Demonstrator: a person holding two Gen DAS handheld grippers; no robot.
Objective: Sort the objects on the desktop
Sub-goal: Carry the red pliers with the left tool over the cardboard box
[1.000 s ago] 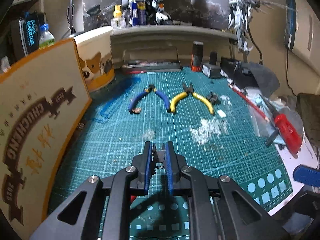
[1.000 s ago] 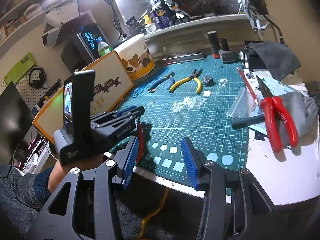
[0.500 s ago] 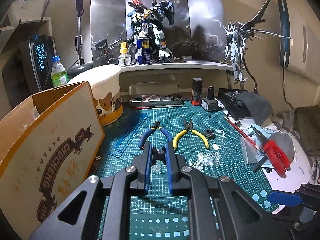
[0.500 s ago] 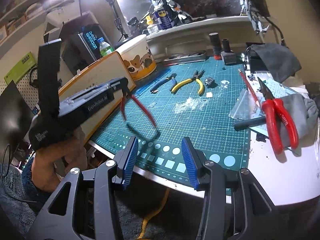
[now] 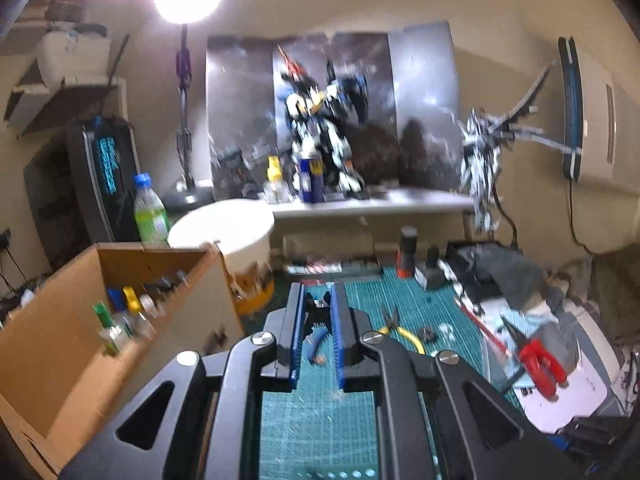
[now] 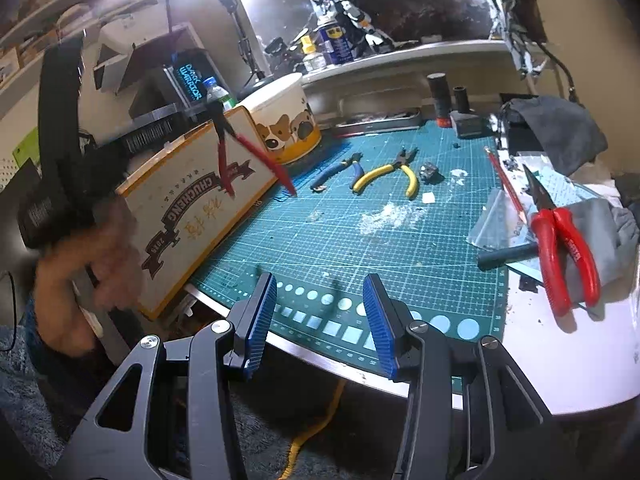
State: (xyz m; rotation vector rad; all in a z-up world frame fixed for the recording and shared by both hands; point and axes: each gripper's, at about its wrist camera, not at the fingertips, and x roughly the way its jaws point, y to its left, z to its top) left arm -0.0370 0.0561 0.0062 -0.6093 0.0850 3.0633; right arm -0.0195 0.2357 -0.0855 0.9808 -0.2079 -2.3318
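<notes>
My left gripper [image 5: 317,294] is shut on the black head of small red-handled nippers [image 6: 240,152]. Their red handles hang down, spread, in front of the cardboard box [image 6: 192,216]. The right wrist view shows them in the air above the box's near wall. The box [image 5: 120,320] stands open at the left, with several small bottles inside. My right gripper [image 6: 320,312] is open with nothing between its fingers, over the front edge of the green cutting mat [image 6: 360,248]. Blue-handled pliers [image 6: 340,168] and yellow-handled pliers [image 6: 386,174] lie on the mat's far part.
Large red pliers [image 6: 564,248] rest on a grey cloth at the right, beside a red pencil [image 6: 506,188]. A white tub with a dog print [image 6: 288,120] stands behind the box. White debris [image 6: 388,216] lies mid-mat. Model figures and cans line the back shelf.
My left gripper has risen from the mat's front and swung left toward the box, carrying the red-handled nippers. The right gripper has stayed in place, open.
</notes>
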